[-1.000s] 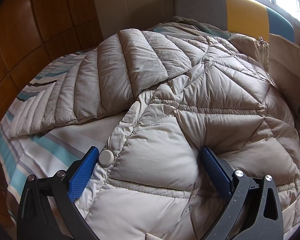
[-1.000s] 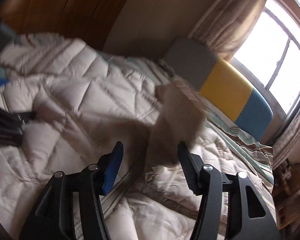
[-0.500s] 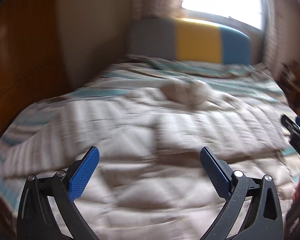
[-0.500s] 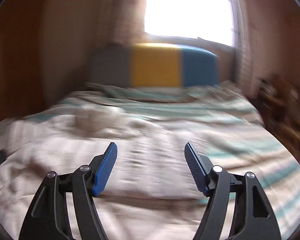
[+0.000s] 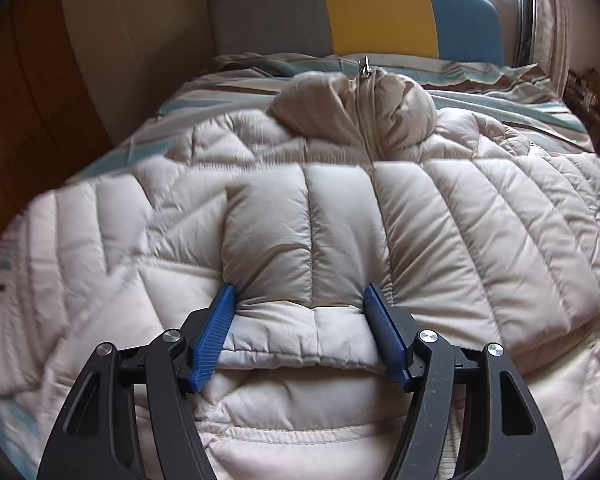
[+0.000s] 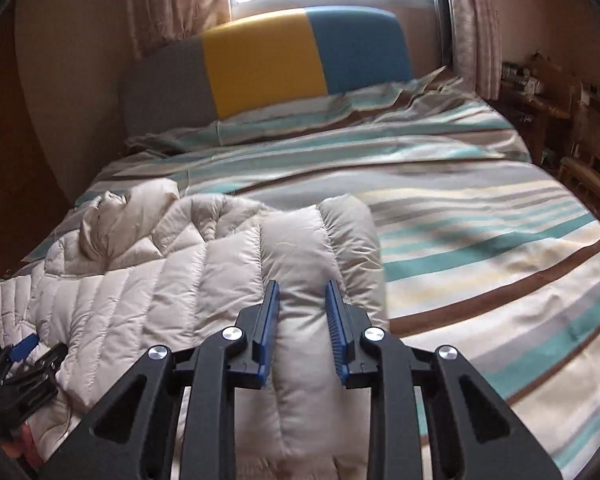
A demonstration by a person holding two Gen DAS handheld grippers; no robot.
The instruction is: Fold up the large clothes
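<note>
A large beige quilted down jacket lies spread on the bed, its hood bunched at the far end with a zipper pull sticking up. My left gripper presses its blue pads against both sides of a folded sleeve end lying across the jacket's middle. In the right wrist view the jacket fills the left half. My right gripper is closed around a padded sleeve at the jacket's right edge. The left gripper shows at the far left there.
The bed has a striped teal, brown and cream cover. A grey, yellow and blue headboard stands under a bright window. A wooden wall panel runs along the left. Cluttered wooden furniture stands at the right.
Both grippers swung from the jacket's side to face the headboard. Both were open and have now closed onto sleeve parts of the jacket, the right one more narrowly.
</note>
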